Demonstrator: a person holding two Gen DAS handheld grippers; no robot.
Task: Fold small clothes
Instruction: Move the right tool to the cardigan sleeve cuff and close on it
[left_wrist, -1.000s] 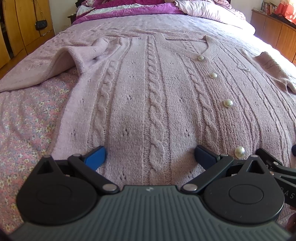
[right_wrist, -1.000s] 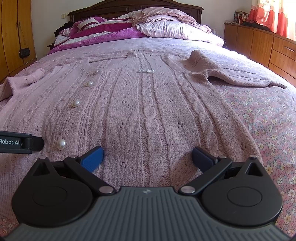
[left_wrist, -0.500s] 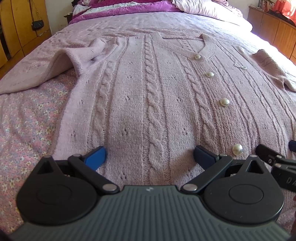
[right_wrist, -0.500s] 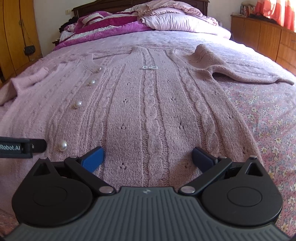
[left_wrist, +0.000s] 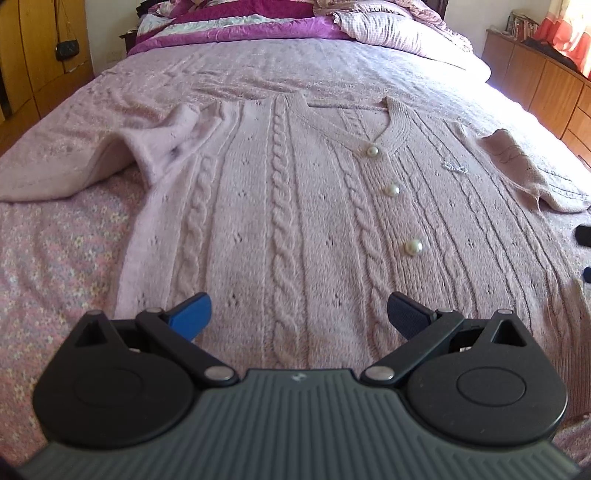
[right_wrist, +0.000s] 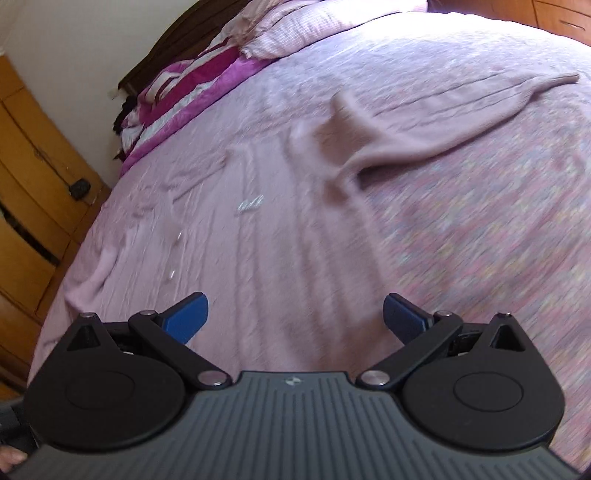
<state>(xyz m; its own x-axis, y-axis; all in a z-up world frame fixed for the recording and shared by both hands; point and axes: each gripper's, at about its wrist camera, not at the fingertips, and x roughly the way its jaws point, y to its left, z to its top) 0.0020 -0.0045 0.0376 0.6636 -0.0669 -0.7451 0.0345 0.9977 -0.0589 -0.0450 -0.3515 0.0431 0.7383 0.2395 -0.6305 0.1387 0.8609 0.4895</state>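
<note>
Pink knitted cardigan (left_wrist: 295, 206) lies buttoned on my bed (left_wrist: 55, 266). Left gripper (left_wrist: 297, 314) and right gripper (right_wrist: 295, 317) both gape wide, empty; I read no lettering.

Ahead of the blue fingers (left_wrist: 190, 315) lies a pale pink cable-knit cardigan (left_wrist: 288, 206) with pearl-white buttons (left_wrist: 413, 246); left of them, the pink floral bedspread (left_wrist: 55, 266).

Pink cable-knit cardigan (left_wrist: 284, 221), spread flat and front-up across the centre of the frame, V-neck toward the top. Three pearl buttons (left_wrist: 391, 190) run down right of centre; sleeves lie out at left and right edges.
</note>
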